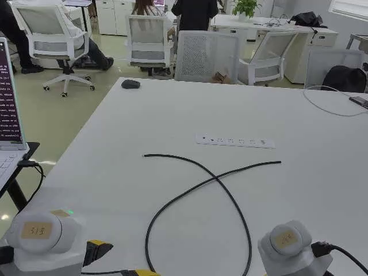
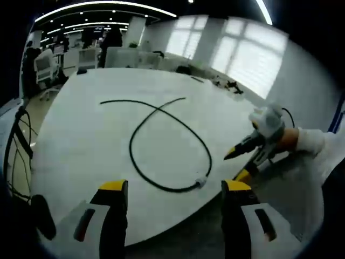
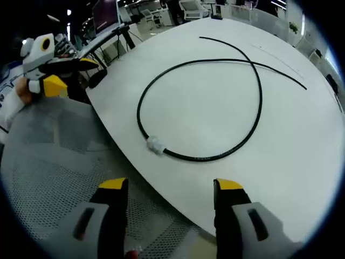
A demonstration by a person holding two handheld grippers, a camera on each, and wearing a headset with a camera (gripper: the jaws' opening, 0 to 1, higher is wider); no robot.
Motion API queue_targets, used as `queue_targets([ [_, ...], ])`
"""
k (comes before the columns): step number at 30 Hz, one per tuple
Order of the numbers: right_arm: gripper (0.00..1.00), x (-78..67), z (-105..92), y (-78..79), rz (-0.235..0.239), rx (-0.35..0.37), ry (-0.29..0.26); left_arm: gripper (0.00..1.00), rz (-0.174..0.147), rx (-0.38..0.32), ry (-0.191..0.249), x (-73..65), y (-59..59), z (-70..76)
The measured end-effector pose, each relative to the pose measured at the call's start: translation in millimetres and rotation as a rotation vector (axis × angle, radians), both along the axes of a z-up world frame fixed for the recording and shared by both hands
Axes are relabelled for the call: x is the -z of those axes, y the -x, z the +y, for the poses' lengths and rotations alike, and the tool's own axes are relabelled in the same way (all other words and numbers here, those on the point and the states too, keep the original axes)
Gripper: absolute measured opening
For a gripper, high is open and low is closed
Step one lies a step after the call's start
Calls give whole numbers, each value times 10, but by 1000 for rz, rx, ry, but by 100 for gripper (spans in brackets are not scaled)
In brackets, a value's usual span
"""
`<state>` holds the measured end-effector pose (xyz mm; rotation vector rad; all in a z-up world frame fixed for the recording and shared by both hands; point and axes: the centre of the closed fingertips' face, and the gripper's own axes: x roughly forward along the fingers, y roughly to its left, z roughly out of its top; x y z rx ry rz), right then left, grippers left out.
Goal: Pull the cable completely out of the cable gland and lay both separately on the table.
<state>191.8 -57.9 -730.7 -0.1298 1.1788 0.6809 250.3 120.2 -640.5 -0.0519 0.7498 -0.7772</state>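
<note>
Room: open-plan office lies beyond your bench, with white mesh-backed office chairs (image 1: 204,54) along the far side and people standing and sitting behind them.
Table: you look down from the near side on a broad white tabletop (image 1: 310,190) that reaches from you to the chairs.
Cable: the thin black cable (image 1: 217,178) lies flat on the table in one large loop. It crosses itself at mid-table, with one free end pointing far left and the other far right. The loop's closed curve comes back toward the near edge, between your two grippers.
Cable gland: the small white plastic cable gland (image 3: 154,144) sits threaded on the cable at the nearest part of the loop, just inside the table's near edge. The cable enters one side of it and leaves the other.
Left gripper: you hold the left gripper (image 2: 175,186) at the near edge, left of the loop. Its yellow-tipped jaws stand wide apart with nothing between them, clear of cable and gland.
Right gripper: you hold the right gripper (image 3: 171,184) at the near edge, right of the loop. Its jaws are also spread and empty, and the gland lies on the table ahead of them, apart.
Other things: a long white power strip (image 1: 234,141) lies beyond the loop. A black computer mouse (image 1: 130,84) rests at the far left of the table, and an open laptop (image 1: 8,103) stands off its left side.
</note>
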Motion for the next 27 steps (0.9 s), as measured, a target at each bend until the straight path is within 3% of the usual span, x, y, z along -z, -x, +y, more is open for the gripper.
queue_targets([
  [27,63,11,22,11,13,-1,7,69,29,-16,4,33,-4,53],
])
